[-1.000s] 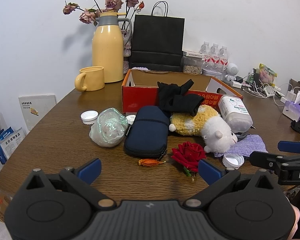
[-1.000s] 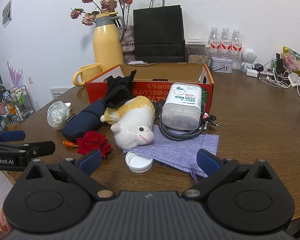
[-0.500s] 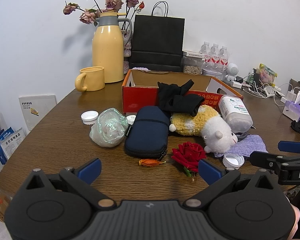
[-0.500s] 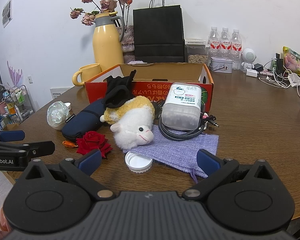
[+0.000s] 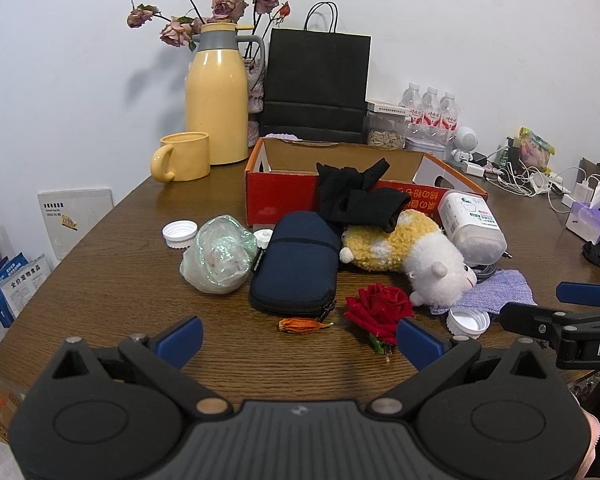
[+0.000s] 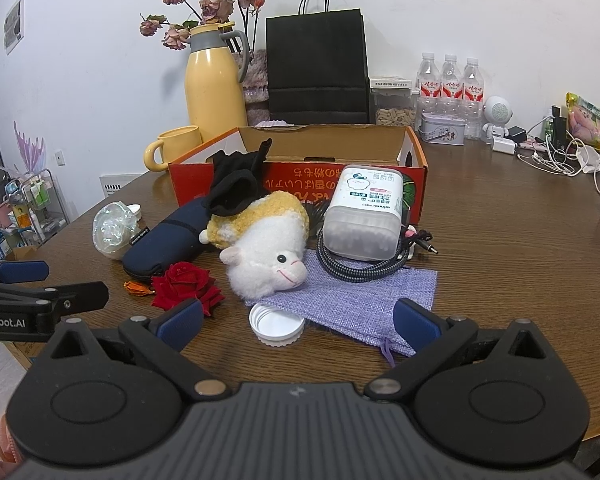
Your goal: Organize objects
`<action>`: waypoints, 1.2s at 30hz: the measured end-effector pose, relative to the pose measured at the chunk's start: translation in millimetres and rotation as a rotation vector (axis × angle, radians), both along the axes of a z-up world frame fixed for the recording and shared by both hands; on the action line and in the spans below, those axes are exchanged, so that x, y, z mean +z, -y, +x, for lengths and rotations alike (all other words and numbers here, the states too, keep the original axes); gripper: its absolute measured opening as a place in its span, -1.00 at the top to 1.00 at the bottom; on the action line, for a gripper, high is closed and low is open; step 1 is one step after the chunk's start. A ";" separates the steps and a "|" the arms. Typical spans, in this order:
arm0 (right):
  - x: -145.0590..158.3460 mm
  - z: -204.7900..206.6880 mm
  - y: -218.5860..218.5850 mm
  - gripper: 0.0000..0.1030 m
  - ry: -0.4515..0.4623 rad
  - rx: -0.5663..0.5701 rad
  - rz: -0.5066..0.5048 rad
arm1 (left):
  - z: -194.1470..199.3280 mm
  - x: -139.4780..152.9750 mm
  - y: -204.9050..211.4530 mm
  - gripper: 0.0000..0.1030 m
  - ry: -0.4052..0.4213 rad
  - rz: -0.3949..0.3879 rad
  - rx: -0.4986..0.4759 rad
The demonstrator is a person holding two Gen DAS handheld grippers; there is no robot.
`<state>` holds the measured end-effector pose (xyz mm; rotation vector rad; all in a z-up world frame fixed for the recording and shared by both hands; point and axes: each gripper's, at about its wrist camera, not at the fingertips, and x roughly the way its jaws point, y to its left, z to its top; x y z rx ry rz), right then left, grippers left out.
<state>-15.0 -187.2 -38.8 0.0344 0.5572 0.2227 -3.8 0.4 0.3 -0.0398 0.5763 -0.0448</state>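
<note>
Flanking fluffy plush sheep (image 6: 266,246), gaping tongs (image 6: 296,322)

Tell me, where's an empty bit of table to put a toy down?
There is bare wood on the right side of the table, between the red box and the tangle of white cables. Another free strip lies on the left, between the yellow mug and the crinkly plastic bag. The middle, in front of the box, is crowded with toys and lids.

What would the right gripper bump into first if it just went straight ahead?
Probably the white bottle cap, lying on the table just ahead between the open fingers of the right gripper. Just past it lie the purple cloth pouch and plush sheep. Height above the table is unclear.
</note>
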 end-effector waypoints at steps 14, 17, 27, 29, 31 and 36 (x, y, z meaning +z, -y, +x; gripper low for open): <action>-5.9 8.6 -0.6 -1.00 -0.010 0.001 -0.014 | 8.7 0.1 -13.1 -1.00 0.009 -0.018 0.026; -7.8 15.5 -2.6 -1.00 -0.018 -0.001 -0.025 | 17.3 -2.3 -19.9 -1.00 -0.005 -0.029 0.031; -13.9 46.6 -13.7 -1.00 -0.028 0.033 -0.026 | 50.5 -7.0 -47.2 -1.00 -0.007 -0.027 0.106; -14.1 54.7 -16.6 -1.00 -0.028 0.042 -0.023 | 59.9 -8.0 -53.0 -1.00 -0.006 -0.031 0.115; -13.9 62.5 -20.4 -0.94 -0.029 0.048 -0.026 | 70.1 -9.7 -57.9 -1.00 -0.006 -0.029 0.118; -11.2 80.8 -29.3 -0.74 -0.029 0.051 -0.021 | 92.4 -15.2 -67.1 -1.00 -0.007 -0.027 0.126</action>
